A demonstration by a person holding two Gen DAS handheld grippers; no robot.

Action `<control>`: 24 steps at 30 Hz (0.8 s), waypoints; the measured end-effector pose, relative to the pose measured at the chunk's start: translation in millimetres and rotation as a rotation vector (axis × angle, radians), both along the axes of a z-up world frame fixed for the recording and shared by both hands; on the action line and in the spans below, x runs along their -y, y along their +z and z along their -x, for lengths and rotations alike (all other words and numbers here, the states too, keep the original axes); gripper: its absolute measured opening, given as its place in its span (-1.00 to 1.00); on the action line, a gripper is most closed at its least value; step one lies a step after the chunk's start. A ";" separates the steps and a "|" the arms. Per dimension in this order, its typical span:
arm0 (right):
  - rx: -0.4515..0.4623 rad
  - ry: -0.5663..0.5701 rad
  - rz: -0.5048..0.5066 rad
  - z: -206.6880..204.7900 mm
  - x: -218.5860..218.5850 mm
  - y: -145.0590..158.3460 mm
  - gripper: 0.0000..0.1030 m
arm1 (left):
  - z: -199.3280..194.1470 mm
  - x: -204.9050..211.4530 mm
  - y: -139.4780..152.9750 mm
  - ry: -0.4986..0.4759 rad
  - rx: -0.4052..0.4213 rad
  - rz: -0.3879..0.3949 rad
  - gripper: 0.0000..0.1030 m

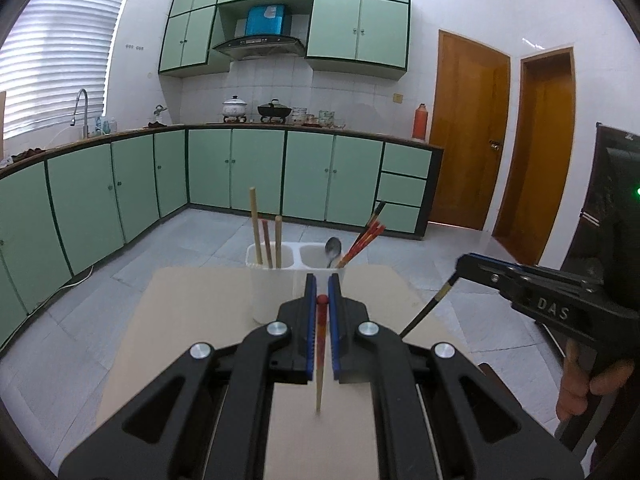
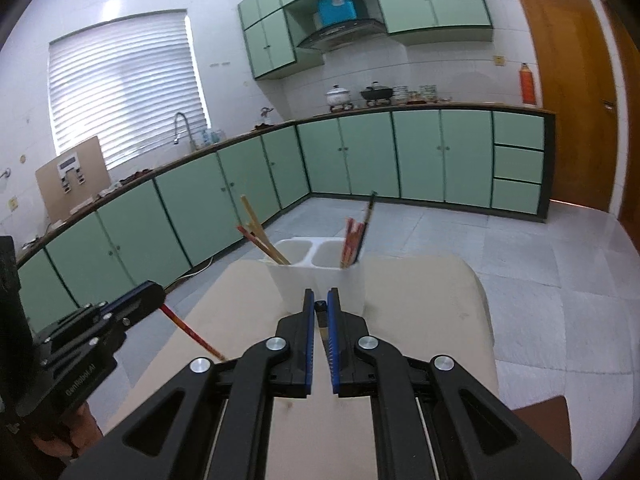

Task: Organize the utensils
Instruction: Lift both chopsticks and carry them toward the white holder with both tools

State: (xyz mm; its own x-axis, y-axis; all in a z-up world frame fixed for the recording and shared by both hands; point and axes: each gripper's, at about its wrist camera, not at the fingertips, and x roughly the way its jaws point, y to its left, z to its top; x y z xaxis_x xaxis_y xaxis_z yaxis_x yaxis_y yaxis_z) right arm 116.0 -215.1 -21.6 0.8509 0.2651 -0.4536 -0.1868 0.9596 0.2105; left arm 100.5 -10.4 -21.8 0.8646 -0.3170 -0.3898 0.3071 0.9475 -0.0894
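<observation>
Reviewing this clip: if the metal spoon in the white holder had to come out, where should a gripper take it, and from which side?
Probably by the spoon bowl, the only part showing above the holder's rim; the handle is down inside the right compartment. Come from above, closing across the bowl's edges, on the side away from the red chopsticks leaning next to it. Both grippers are already occupied with a chopstick each.

We saw the utensil holder [image 1: 280,276] at the table's [image 1: 192,320] far edge, chopsticks [image 1: 266,236] in both compartments, apparently a spoon [image 1: 333,249] in the right one.
</observation>
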 end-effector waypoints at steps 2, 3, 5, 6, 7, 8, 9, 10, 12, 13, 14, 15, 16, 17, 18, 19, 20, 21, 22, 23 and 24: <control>0.004 0.020 0.003 -3.1 -3.4 5.5 -0.88 | -1.9 -1.4 3.0 -0.006 0.001 0.006 -0.91; 0.006 0.033 0.005 -5.0 -5.4 8.5 -0.88 | -3.0 -3.5 4.7 -0.009 0.002 0.008 -0.91; 0.010 0.051 0.007 -6.8 -8.3 12.3 -0.88 | -5.2 -6.0 6.7 -0.014 0.004 0.014 -0.91; 0.012 0.058 0.008 -8.6 -9.3 14.9 -0.88 | -6.4 -6.5 7.9 -0.017 0.003 0.016 -0.91; 0.014 0.063 0.010 -9.7 -10.5 16.1 -0.88 | -7.6 -7.3 9.9 -0.020 0.003 0.021 -0.91; 0.017 0.067 0.011 -12.1 -9.9 19.0 -0.88 | -9.7 -8.4 12.8 -0.024 0.005 0.027 -0.91; 0.022 0.074 0.011 -13.8 -10.2 22.2 -0.88 | -10.6 -10.2 15.0 -0.025 0.008 0.030 -0.91; 0.025 0.080 0.007 -14.5 -10.2 24.3 -0.88 | -11.6 -10.5 17.9 -0.026 0.013 0.033 -0.91; 0.032 0.094 -0.006 -17.4 -9.2 29.8 -0.88 | -13.3 -10.6 22.5 -0.028 0.024 0.039 -0.91; 0.036 0.099 -0.013 -20.0 -7.7 33.5 -0.88 | -14.8 -11.6 24.4 -0.030 0.030 0.040 -0.91; 0.042 0.103 -0.018 -22.4 -6.6 38.2 -0.88 | -17.7 -11.4 29.3 -0.033 0.040 0.045 -0.91; 0.049 0.104 -0.021 -24.6 -6.1 42.4 -0.88 | -19.1 -10.7 32.5 -0.036 0.046 0.048 -0.91; 0.059 0.105 -0.024 -28.3 -5.0 48.0 -0.88 | -21.9 -9.7 36.6 -0.038 0.053 0.052 -0.91; 0.068 0.108 -0.029 -31.0 -4.3 53.2 -0.88 | -25.0 -8.4 42.2 -0.042 0.065 0.055 -0.91; 0.082 0.111 -0.036 -34.8 -3.2 60.9 -0.88 | -28.3 -6.5 47.8 -0.045 0.078 0.057 -0.91; 0.094 0.111 -0.035 -37.3 -3.3 66.9 -0.88 | -31.0 -4.4 51.9 -0.047 0.087 0.056 -0.91; 0.110 0.108 -0.030 -41.1 -3.1 74.0 -0.88 | -35.2 -1.7 57.9 -0.051 0.102 0.055 -0.91; 0.121 0.106 -0.025 -45.0 -2.4 79.3 -0.88 | -39.7 1.0 64.2 -0.054 0.117 0.054 -0.91; 0.135 0.105 -0.023 -50.4 -2.2 87.1 -0.88 | -43.2 3.2 69.0 -0.053 0.128 0.053 -0.91; 0.144 0.107 -0.023 -55.5 -2.1 93.5 -0.88 | -48.4 5.6 76.2 -0.054 0.145 0.054 -0.91; 0.154 0.108 -0.024 -60.0 -1.6 99.5 -0.88 | -52.8 7.5 82.2 -0.054 0.158 0.056 -0.91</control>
